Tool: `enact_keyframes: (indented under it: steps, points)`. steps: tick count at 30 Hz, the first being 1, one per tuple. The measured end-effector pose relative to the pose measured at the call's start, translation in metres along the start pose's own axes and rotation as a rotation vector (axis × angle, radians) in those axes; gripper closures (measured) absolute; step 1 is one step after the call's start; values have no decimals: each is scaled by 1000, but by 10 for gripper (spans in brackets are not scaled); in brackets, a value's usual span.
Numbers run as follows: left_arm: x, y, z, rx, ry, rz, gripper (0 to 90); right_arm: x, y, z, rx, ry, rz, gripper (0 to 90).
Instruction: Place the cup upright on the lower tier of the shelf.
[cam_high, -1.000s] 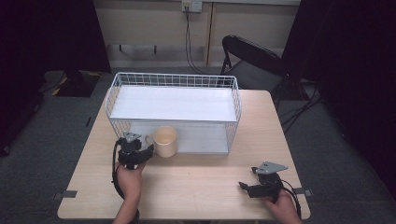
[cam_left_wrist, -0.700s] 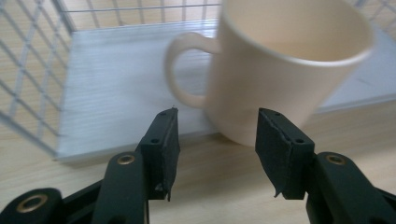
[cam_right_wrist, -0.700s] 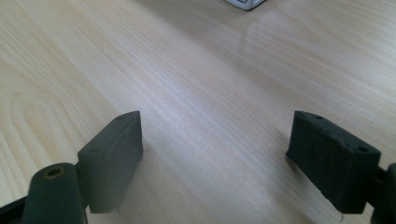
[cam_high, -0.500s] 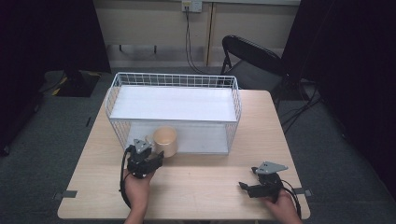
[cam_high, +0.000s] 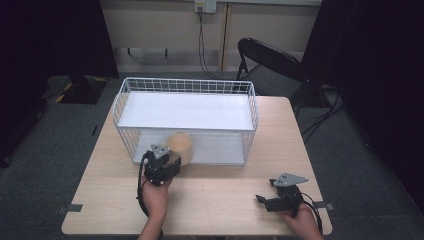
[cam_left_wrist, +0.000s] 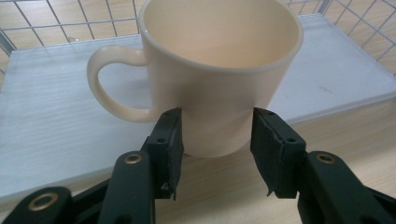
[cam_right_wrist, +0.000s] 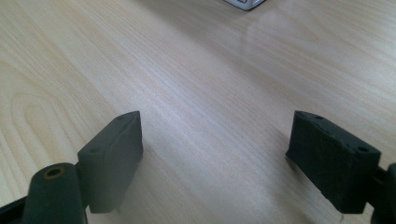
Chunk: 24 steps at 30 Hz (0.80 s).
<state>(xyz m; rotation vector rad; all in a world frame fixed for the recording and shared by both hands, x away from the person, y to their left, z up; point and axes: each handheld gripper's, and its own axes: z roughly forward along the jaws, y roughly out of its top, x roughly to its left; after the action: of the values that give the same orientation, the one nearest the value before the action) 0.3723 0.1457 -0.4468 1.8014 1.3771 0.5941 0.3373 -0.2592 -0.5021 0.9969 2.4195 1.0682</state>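
1. Two tongs are seen – the left tongs (cam_left_wrist: 217, 135) have just been closing around a cream mug (cam_left_wrist: 219, 70), the pads beside its lower wall.
2. Upright on the tabletop (cam_high: 225, 200), the mug stands against the wire basket (cam_high: 185, 87).
3. Wide apart and empty, the right tongs (cam_right_wrist: 215, 158) are held over bare wood.

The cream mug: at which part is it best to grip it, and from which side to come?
Probably the lower body of the cream mug, from the table's near side, as the left gripper does. It stands upright, its handle points sideways, and both walls there are free.
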Motion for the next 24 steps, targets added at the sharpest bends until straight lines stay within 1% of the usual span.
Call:
enact_keyframes:
  steps: [3,6,12,17,21,24]
  points:
    - [0,1,4,-1,-3,-18,547,0,0,0,0,0,0,173]
    - [0,2,7,3,4,-8,549,0,0,0,0,0,0,173]
    - [1,8,14,6,9,-4,559,0,0,0,0,1,0,173]
    - [2,15,22,5,13,-10,573,0,0,0,0,1,-2,172]
    - [2,17,25,7,12,-15,583,0,0,0,0,0,0,172]
    - [3,16,25,5,3,-17,574,0,0,0,1,0,0,172]
